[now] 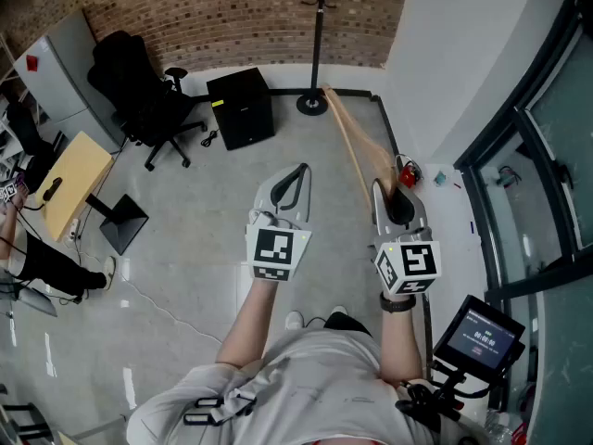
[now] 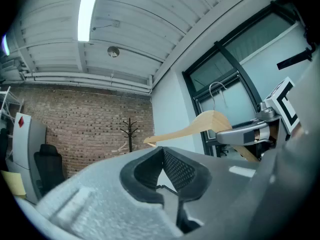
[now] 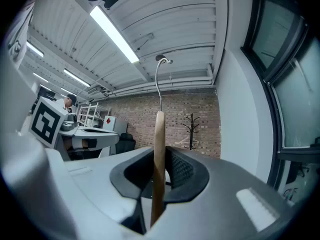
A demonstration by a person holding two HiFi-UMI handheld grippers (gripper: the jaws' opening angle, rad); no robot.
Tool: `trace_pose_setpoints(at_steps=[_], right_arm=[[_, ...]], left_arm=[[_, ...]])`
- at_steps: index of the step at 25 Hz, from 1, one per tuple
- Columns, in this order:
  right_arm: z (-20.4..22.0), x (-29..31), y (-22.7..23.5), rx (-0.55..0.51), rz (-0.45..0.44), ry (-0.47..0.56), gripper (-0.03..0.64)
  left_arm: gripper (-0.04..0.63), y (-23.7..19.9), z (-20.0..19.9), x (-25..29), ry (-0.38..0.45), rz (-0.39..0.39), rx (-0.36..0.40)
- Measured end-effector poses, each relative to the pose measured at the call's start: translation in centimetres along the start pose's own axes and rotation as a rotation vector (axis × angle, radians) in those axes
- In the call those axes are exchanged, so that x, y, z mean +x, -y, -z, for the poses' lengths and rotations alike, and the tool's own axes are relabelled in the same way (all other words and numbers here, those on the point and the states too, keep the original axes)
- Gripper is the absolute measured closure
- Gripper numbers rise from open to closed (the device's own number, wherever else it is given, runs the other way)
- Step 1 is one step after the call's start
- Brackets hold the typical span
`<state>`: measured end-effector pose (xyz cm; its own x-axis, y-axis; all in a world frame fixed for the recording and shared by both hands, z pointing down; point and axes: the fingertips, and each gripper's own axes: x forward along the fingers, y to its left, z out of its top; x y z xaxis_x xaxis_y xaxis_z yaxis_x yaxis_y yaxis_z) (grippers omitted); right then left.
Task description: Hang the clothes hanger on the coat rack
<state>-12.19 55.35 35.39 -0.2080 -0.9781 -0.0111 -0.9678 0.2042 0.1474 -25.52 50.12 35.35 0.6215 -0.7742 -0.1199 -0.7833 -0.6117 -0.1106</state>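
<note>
A wooden clothes hanger (image 1: 355,148) with a metal hook (image 3: 158,76) stands edge-on between the pads of my right gripper (image 1: 396,191), which is shut on its lower part. In the right gripper view the hanger (image 3: 159,149) rises straight up from the jaws. My left gripper (image 1: 298,176) is level beside it on the left, shut with nothing in it, its pads meeting at the tips (image 2: 162,151). The black coat rack (image 1: 318,35) stands ahead against the brick wall, well apart from both grippers. It also shows as the small coat rack (image 3: 191,128) far beyond the hanger.
Another pale hanger (image 3: 186,143) hangs on the rack. A black cabinet (image 1: 240,108) and an office chair (image 1: 139,91) stand left of the rack's base (image 1: 312,105). A white wall and glass panels (image 1: 547,146) run along the right. A wooden desk (image 1: 72,182) is at far left.
</note>
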Motion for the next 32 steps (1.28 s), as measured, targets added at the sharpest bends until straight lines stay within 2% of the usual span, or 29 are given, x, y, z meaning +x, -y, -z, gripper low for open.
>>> trace_pose_setpoints(at_steps=[10, 15, 20, 23, 27, 32], right_arm=[[1.5, 0.0, -0.8, 0.062, -0.004, -0.001, 0.561], [3.7, 6.6, 4.8, 0.114, -0.053, -0.002, 0.561], [2.3, 10.0, 11.9, 0.119, -0.065, 0.056, 0.561], [1.4, 11.4, 15.8, 0.093, -0.086, 0.098, 0.561], [1.9, 12.6, 19.7, 0.080, -0.140, 0.131, 0.561], [5.2, 15.0, 23.1, 0.117, -0.133, 0.087, 0.561]], left_arm=[[0.595, 0.6, 2.3, 0.2, -0.064, 0.021, -0.009], [0.595, -0.2, 4.3, 8.8, -0.110, -0.015, 0.000], [0.595, 2.7, 2.6, 16.0, -0.060, 0.003, 0.018], [0.595, 3.4, 2.3, 19.8, -0.051, -0.039, 0.004], [0.598, 3.8, 4.2, 23.6, -0.115, -0.134, -0.011], [0.598, 4.6, 5.8, 26.7, -0.119, -0.163, 0.015]])
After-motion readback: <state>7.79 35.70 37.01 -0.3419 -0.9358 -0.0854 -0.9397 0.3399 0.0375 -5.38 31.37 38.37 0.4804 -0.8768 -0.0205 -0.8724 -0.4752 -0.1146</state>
